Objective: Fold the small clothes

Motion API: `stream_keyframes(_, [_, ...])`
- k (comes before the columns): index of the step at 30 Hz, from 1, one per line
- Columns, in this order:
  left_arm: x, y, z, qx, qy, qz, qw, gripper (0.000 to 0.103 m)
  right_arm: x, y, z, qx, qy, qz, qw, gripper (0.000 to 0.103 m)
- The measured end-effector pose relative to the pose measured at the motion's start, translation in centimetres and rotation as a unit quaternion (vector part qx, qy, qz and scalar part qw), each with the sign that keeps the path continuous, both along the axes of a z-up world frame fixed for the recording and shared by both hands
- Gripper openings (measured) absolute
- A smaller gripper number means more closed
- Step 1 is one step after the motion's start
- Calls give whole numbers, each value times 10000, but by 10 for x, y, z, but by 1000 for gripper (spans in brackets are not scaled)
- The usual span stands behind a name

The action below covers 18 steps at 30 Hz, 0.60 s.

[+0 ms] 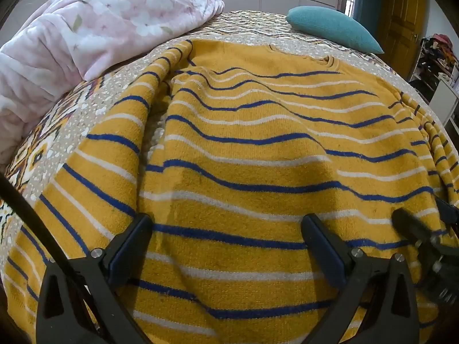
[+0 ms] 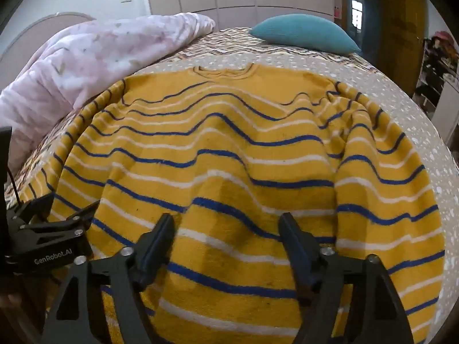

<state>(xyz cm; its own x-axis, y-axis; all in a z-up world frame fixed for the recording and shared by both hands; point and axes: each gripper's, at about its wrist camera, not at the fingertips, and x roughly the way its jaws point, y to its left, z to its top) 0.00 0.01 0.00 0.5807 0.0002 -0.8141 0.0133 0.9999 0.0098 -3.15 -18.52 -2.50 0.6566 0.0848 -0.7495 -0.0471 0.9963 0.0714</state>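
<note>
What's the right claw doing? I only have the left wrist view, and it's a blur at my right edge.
Observer: The right claw is open above the lower middle of the sweater, with nothing between its pads.
Operator: And the sleeve on that side? It's cut off for me.
Observer: That sleeve lies on the bed cover beside the body, not folded in.
Operator: Collar?
Observer: The collar shows whole at the sweater's far end, towards the teal pillow.
</note>
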Motion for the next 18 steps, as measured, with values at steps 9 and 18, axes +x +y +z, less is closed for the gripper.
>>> stream_keyframes(9, [0, -1, 0, 8, 7, -2, 10000, 103, -2, 12, 1, -329, 41, 104, 9994, 93])
stream_keyframes(18, [0, -1, 0, 0, 6, -2, 10000, 103, -3, 11, 2, -342, 49, 112, 9993, 93])
